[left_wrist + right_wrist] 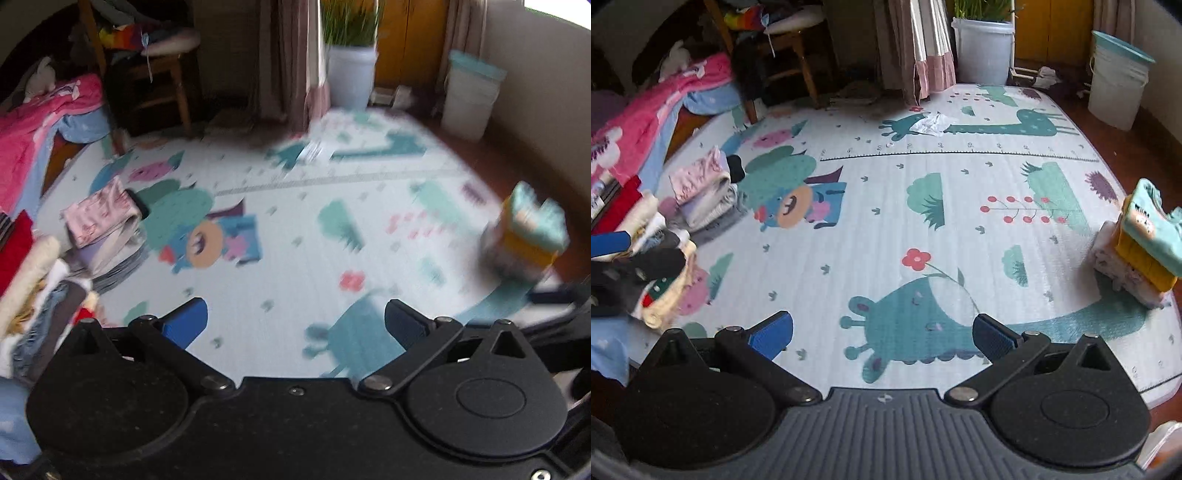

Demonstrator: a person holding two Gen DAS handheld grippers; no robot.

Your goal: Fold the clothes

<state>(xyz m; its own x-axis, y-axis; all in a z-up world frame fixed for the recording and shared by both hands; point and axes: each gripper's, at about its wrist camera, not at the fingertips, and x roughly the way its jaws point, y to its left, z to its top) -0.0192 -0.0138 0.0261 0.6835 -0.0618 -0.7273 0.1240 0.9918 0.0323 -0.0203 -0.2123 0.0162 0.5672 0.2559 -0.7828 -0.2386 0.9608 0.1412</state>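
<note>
My left gripper (pixel 295 321) is wide open, and nothing sits between its blue fingers (pixel 186 321). My right gripper (pixel 882 332) is wide open too, and it holds nothing. Both point down at the play mat (pixel 879 236), the one with the green animals on it.

The clothes are off to the sides, not under my grippers. On the right edge of the mat I see a neat stack of folded clothes (pixel 1137 240). A light green top is on top, a yellow one is under it, and a pale flowery one is at the bottom. It is well apart from my right gripper, up and to the right of it. In the left view the same stack (pixel 524 236) looks blurry, far to the right.

On the left side there is a small pile with a pink piece on top (pixel 701 192). Nearer to me is a messy heap of clothes (pixel 653 266), cream and dark and red bits all mixed. That heap is just beside the left finger of my left gripper, and in the left view it (pixel 44 295) fills the left edge.

A crumpled white paper (pixel 931 123) lies far up the mat. A white bucket with green grass (pixel 982 48) stands behind it, by the curtain (pixel 916 48).
</note>
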